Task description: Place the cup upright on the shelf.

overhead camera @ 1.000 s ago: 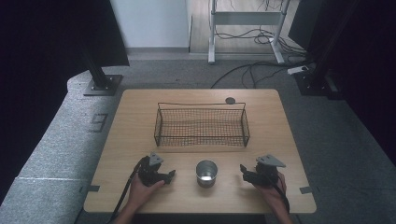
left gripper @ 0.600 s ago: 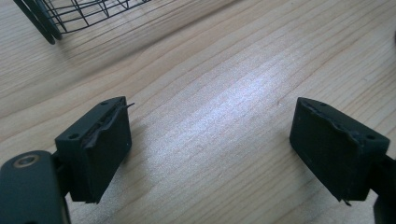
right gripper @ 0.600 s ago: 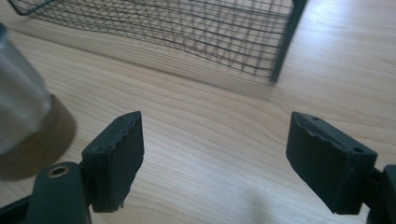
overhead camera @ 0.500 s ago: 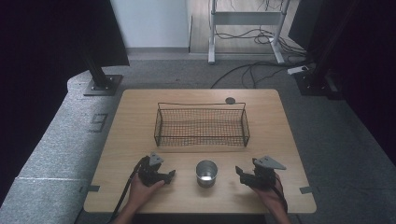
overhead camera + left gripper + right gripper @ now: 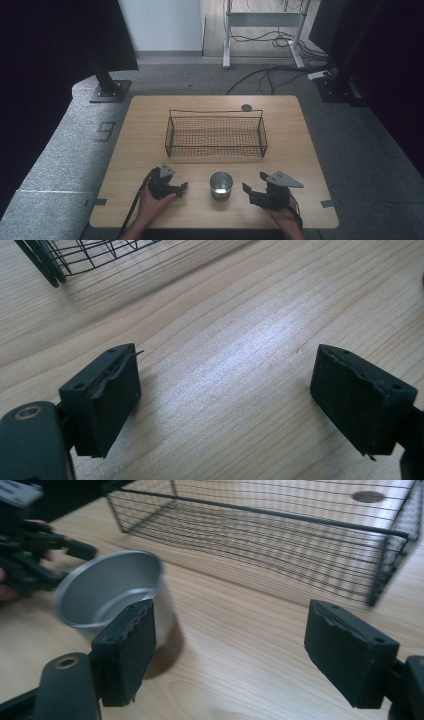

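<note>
A small metal cup (image 5: 221, 185) stands upright near the table's front edge, between my two grippers. My left gripper (image 5: 181, 188) rests on the table to the cup's left, held by a hand. Its jaws stand open over bare wood (image 5: 225, 395). My right gripper (image 5: 248, 192) is to the cup's right and points towards it, open with nothing between the pads (image 5: 240, 645). In the right gripper view the cup (image 5: 110, 592) sits behind the left jaw, outside the gap. The left gripper (image 5: 45, 545) shows beyond the cup.
A black wire basket (image 5: 215, 132) stands across the middle of the table; it looks to hold nothing. Its front wall (image 5: 260, 535) lies ahead of the right gripper, and a corner (image 5: 65, 255) ahead of the left. A small dark disc (image 5: 246, 107) lies behind the basket.
My right gripper has moved left, closer to the cup, and risen a little. The left gripper and the cup have stayed in place.
</note>
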